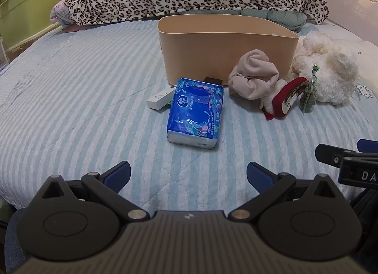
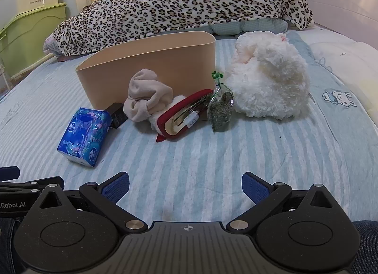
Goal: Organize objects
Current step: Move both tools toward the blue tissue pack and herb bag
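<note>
Left wrist view: my left gripper (image 1: 188,173) hangs low over the striped bed (image 1: 70,99), fingers spread wide, nothing between them. Straight ahead lies the blue tissue pack (image 1: 195,113), a white box (image 1: 159,99) just beside it, the beige bin (image 1: 226,49) behind.

Right wrist view: my right gripper (image 2: 185,186) too has its fingers spread and holds nothing. Ahead, a beige cloth (image 2: 147,99), red case (image 2: 186,114) and herb bag (image 2: 221,110) crowd the bin's (image 2: 153,61) front; the plush (image 2: 269,82) sits beside them.

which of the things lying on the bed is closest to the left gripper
The blue tissue pack, lying straight ahead of the open left gripper; the sock bundle and plush toy lie farther back.
</note>
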A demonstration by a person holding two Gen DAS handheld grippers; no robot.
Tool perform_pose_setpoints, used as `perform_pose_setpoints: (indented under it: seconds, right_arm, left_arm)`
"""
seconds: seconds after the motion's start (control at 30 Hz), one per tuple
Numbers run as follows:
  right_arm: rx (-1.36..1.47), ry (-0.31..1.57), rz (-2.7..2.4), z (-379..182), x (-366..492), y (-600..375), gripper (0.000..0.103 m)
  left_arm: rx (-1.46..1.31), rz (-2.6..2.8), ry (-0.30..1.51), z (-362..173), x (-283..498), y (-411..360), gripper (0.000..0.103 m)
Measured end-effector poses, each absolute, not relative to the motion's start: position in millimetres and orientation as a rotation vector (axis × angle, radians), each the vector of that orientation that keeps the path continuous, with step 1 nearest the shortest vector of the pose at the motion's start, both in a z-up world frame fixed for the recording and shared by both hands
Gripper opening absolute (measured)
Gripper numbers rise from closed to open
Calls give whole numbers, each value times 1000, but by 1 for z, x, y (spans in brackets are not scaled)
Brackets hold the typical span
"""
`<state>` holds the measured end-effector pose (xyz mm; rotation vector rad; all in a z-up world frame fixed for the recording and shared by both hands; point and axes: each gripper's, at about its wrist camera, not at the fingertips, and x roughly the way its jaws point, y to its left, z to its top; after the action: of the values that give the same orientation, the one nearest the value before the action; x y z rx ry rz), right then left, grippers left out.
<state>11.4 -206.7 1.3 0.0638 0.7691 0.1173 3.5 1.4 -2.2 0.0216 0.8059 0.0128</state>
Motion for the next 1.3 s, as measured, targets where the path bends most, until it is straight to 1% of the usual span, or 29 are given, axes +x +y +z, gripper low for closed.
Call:
perform_pose_setpoints:
  seconds: [1.3]
  right_arm:
    - [79,760,110,2,16,-215,103]
  left_arm:
    - [13,-11,796,0,16,-5,103]
